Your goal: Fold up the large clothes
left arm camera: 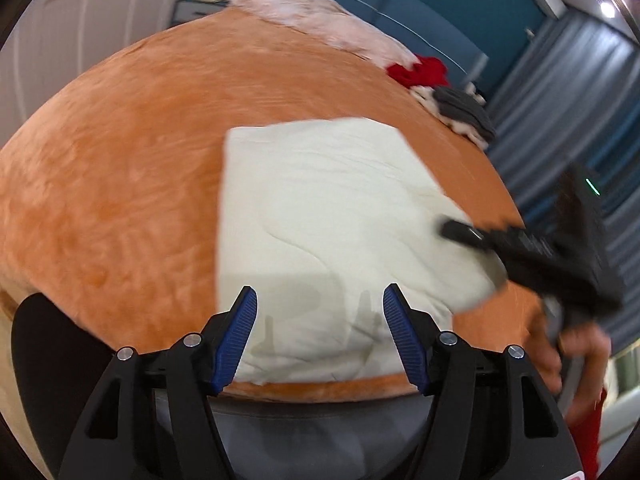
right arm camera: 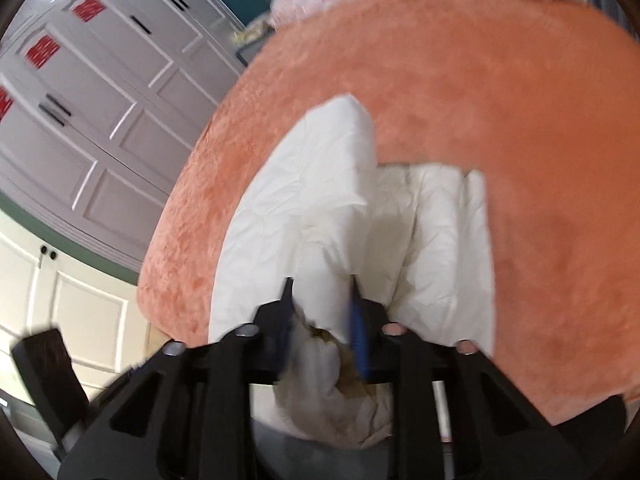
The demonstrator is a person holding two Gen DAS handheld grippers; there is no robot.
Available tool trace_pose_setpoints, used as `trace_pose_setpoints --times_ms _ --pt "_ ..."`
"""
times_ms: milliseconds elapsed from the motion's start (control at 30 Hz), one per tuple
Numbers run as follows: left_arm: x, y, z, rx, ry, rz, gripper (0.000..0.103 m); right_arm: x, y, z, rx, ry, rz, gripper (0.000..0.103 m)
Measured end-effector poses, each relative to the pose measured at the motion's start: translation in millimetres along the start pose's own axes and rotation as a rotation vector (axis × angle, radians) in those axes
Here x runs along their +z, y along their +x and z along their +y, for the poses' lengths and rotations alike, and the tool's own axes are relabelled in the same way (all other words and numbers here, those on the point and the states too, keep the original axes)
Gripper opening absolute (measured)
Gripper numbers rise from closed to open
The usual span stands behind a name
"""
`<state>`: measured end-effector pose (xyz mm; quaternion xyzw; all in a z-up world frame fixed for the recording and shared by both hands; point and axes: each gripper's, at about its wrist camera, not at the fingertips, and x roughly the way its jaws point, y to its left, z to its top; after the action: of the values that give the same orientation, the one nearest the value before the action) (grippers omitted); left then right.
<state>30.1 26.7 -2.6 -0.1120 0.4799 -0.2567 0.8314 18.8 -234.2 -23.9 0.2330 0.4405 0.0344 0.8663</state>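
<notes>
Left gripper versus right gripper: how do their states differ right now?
The left gripper is open, its blue-padded fingers spread wide and holding nothing; the right gripper is shut on a bunched edge of the folded white padded garment. The left one hovers over the garment's near edge; the right one grips its right-hand side. Both work over the same garment on the orange plush bed cover.

a large white padded garment [left arm camera: 328,216] lies folded into a rough rectangle on the orange plush bed [left arm camera: 120,180], near its front edge. its quilted fabric is creased, and one near corner is bunched up and lifted off the bed.
</notes>
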Motion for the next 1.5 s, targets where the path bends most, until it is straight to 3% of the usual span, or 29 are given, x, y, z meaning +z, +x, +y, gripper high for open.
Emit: trace_pose_setpoints --times_ms 100,200,400,600,800,1200,1367,1500 --pt "5.5 2.1 6.3 0.024 -0.012 0.004 0.063 -23.4 -41.4 0.1 -0.056 -0.049 -0.082 0.018" --pt "3.7 11.4 1.9 0.021 0.008 0.025 0.061 -51.1 -54.1 -14.3 -0.162 -0.053 -0.077 0.018" --pt "-11.3 43.5 -25.2 0.019 0.092 0.096 0.06 -85.7 -27.2 -57.2 -0.229 0.045 0.004 0.018" --pt "-25.3 69.4 -39.9 0.133 0.197 0.114 0.06 -92.9 0.4 -65.1 -0.269 0.055 0.034 0.02" --pt "-33.0 87.4 -45.0 0.211 0.258 0.104 0.061 -95.2 17.1 -70.1 -0.271 0.077 0.046 0.021" --pt "-41.8 104.5 -51.2 0.279 0.316 0.042 0.063 -94.6 35.0 -63.1 -0.308 0.022 0.034 0.023" --pt "-40.4 102.5 -48.0 0.266 0.306 0.035 0.063 -91.6 27.2 -67.2 -0.259 0.072 0.024 0.026" --pt "-28.5 86.6 -37.5 0.199 0.253 0.063 0.064 -86.4 1.2 -65.0 -0.205 0.13 0.021 0.037"
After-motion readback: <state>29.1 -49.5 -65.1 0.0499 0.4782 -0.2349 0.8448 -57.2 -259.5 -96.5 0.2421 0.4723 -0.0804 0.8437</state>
